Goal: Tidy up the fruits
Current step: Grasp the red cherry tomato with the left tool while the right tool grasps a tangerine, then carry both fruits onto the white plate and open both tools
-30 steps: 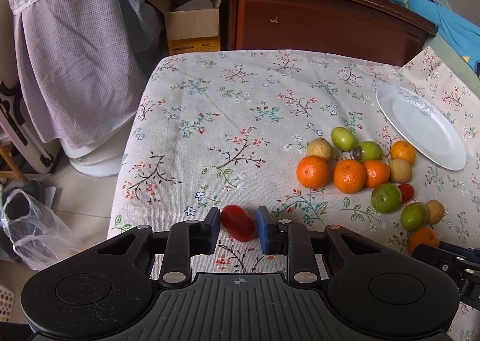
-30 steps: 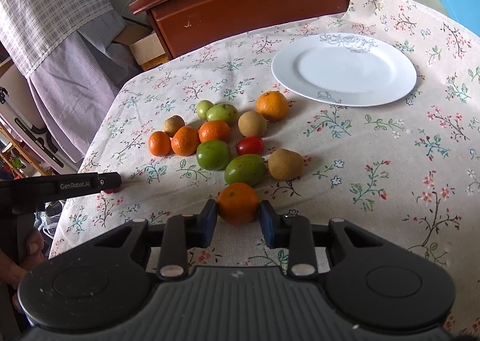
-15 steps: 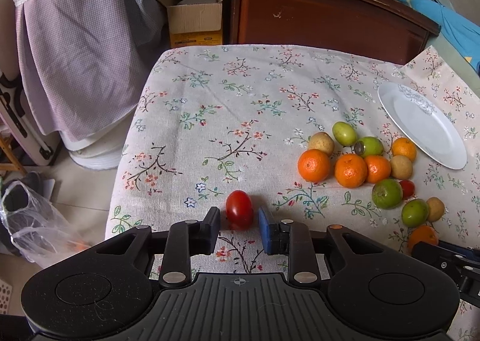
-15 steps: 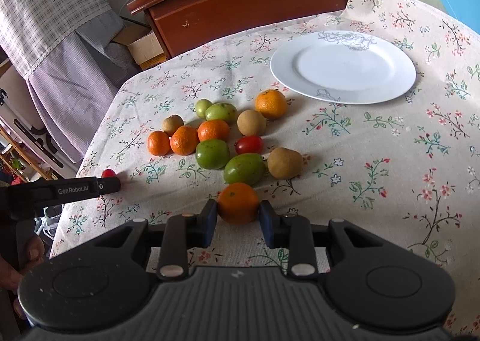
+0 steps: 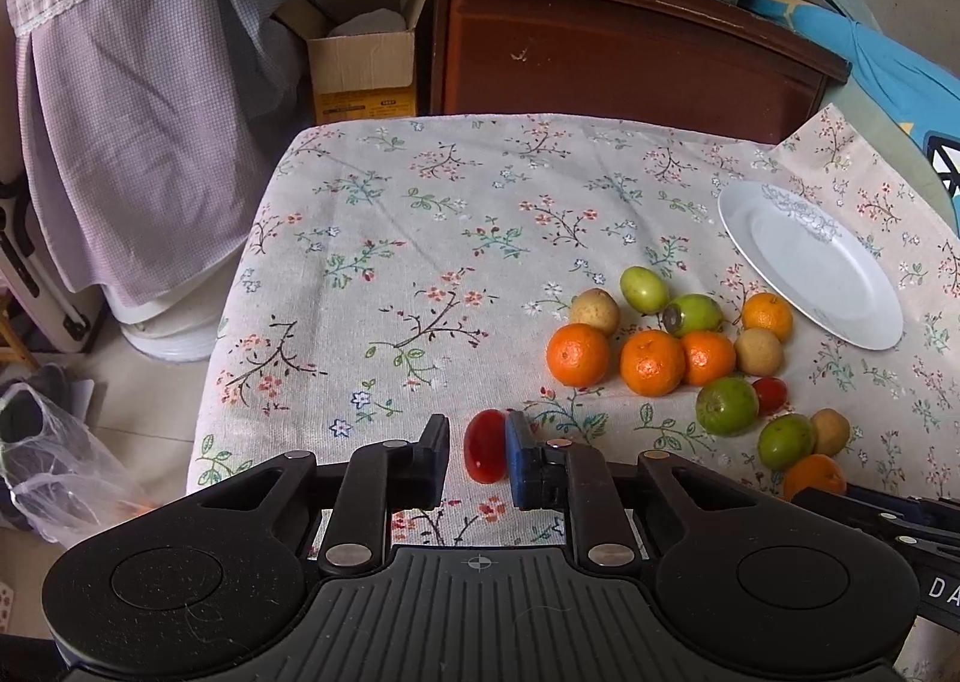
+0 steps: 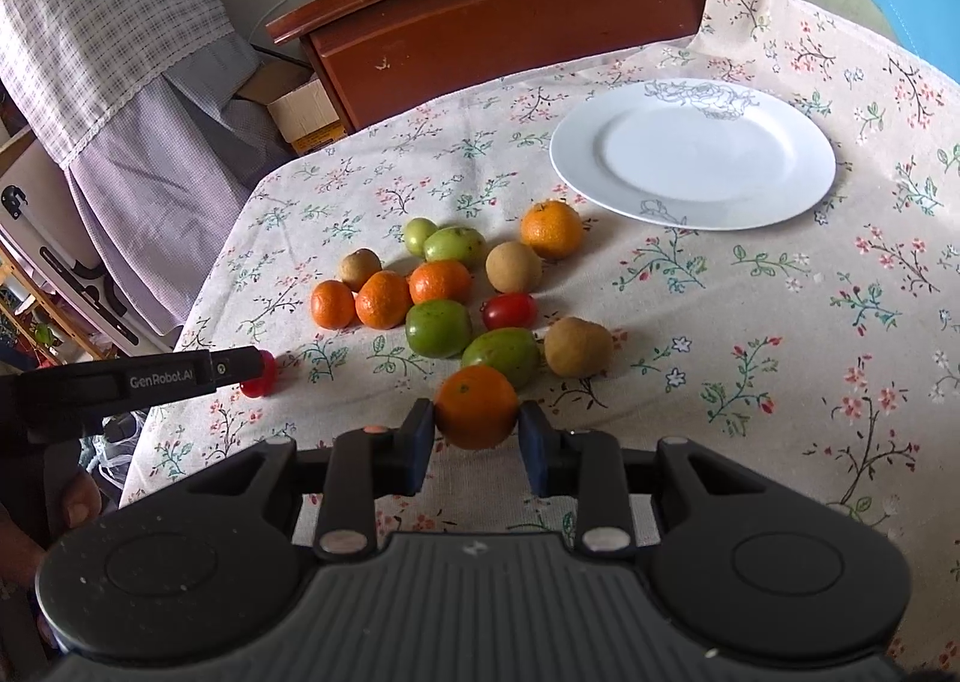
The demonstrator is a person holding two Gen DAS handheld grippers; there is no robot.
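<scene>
A red cherry tomato lies on the flowered tablecloth between the fingers of my left gripper. It rests against the right pad, with a gap to the left pad, so the left gripper is open. The tomato also shows in the right wrist view beside the left gripper's finger. My right gripper is shut on an orange at the near edge of the fruit pile. The pile holds several oranges, green fruits, brown fruits and a second tomato.
An empty white plate sits on the far right of the table. A brown wooden cabinet stands behind the table, with a cardboard box on the floor. The table's left edge drops to the floor.
The tomato between the left fingers has tipped and now rests against the right pad. The left gripper shifted slightly. The right gripper keeps hold of the orange, almost still.
</scene>
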